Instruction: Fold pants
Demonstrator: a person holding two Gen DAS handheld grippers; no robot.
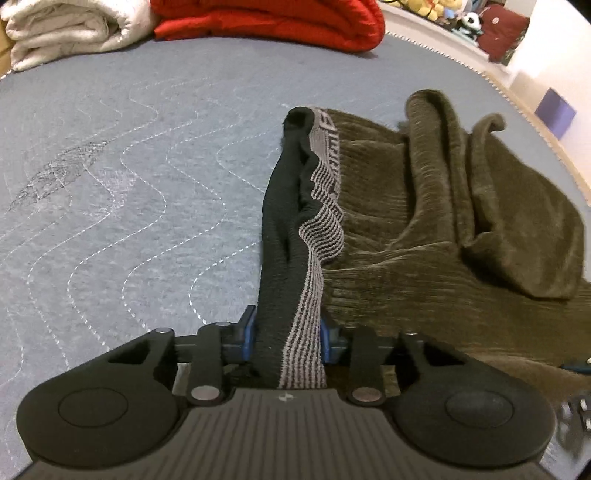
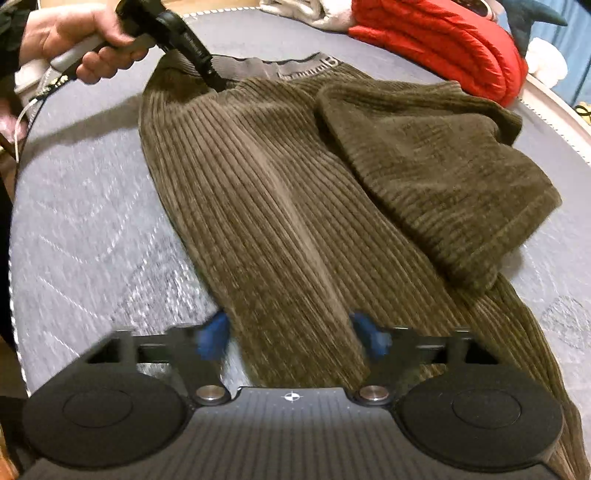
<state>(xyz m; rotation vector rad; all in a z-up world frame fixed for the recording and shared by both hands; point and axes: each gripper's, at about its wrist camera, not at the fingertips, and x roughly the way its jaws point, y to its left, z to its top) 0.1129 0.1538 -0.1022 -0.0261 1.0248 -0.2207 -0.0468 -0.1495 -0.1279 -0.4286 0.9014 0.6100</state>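
Observation:
Olive-brown corduroy pants (image 2: 295, 206) lie on the blue-grey quilted mat, one leg folded back over the other (image 2: 436, 173). My left gripper (image 1: 286, 336) is shut on the grey-and-black striped waistband (image 1: 321, 221), which runs away from it; it also shows in the right wrist view (image 2: 210, 74), held by a hand at the waistband corner. My right gripper (image 2: 291, 332) has its blue fingers (image 2: 212, 334) apart on either side of a pants leg, pressed on or just above the cloth; the frame is motion-blurred.
The quilted mat (image 1: 110, 184) spreads left of the pants. A red padded jacket (image 1: 266, 18) and a rolled white blanket (image 1: 70, 29) lie at the far edge. The mat's stitched right edge (image 1: 517, 96) borders the floor, with a purple box (image 1: 554, 110) beyond.

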